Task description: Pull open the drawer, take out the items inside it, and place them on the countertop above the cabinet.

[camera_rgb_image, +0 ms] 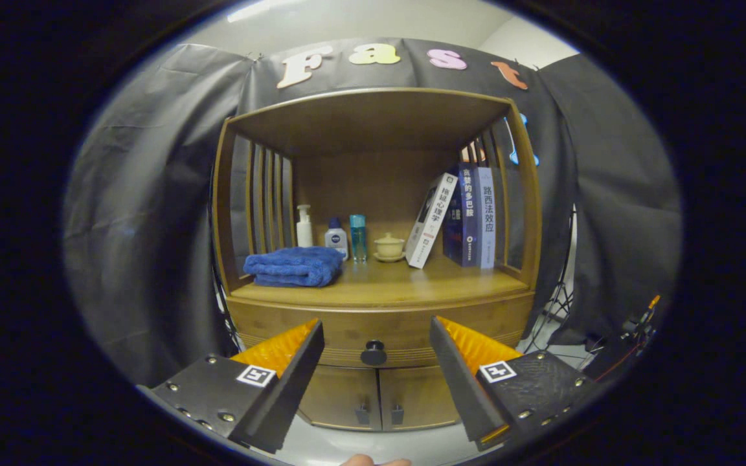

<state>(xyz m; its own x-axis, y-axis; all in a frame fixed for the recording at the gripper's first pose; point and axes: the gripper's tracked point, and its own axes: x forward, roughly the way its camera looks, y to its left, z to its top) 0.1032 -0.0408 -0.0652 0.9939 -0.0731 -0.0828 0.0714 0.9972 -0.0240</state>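
A wooden cabinet stands ahead with its drawer (pixel 347 333) closed; a dark round knob (pixel 373 353) sits at the drawer's middle. My gripper (pixel 376 340) is open, its two fingers spread wide to either side of the knob and still short of it. The countertop (pixel 405 285) above the drawer carries a folded blue towel (pixel 294 266), three small bottles (pixel 336 236), a small lidded cup (pixel 389 246) and several books (pixel 467 217). What is inside the drawer is hidden.
Two small cabinet doors (pixel 379 398) with dark handles sit below the drawer. Slatted side walls and a wooden roof enclose the countertop. Stand legs and cables (pixel 564 307) are on the floor to the cabinet's right. A fingertip (pixel 373 461) shows below the fingers.
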